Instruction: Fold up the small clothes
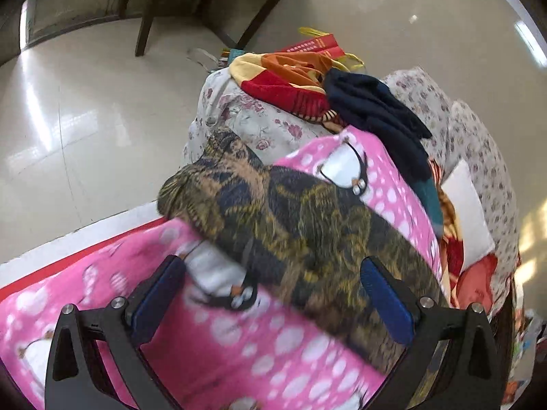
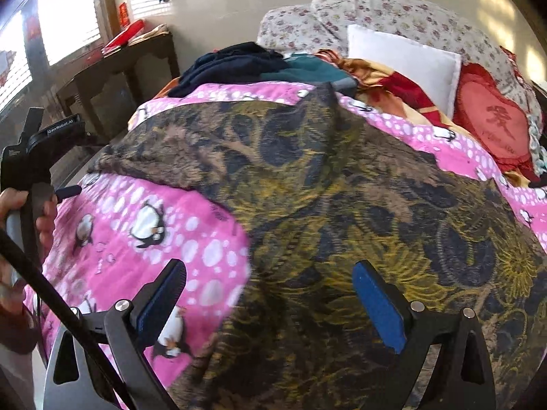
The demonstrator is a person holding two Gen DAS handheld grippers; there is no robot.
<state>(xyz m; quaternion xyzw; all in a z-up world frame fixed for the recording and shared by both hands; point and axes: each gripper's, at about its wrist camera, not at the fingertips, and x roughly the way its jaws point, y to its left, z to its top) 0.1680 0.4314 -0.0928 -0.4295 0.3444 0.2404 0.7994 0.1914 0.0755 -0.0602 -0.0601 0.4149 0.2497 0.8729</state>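
Observation:
A dark brown, yellow and navy patterned garment [image 2: 342, 212] lies spread over the pink penguin blanket [image 2: 164, 225] on the bed. In the left wrist view the garment [image 1: 301, 225] runs diagonally from the bed's edge toward the lower right. My left gripper [image 1: 273, 290] is open and empty, its blue pads either side of the garment's near part. My right gripper [image 2: 270, 297] is open and empty, low over the garment's near edge. The left gripper's handle [image 2: 37, 157] shows at the left of the right wrist view, held by a hand.
A pile of other clothes lies further up the bed: a red, orange and yellow piece [image 1: 290, 75] and a navy one [image 1: 372, 109]. A floral quilt [image 2: 393, 17], a white pillow [image 2: 403, 61] and a red cushion [image 2: 492, 119] sit at the head. A dark wooden table [image 2: 119, 68] stands beside the bed.

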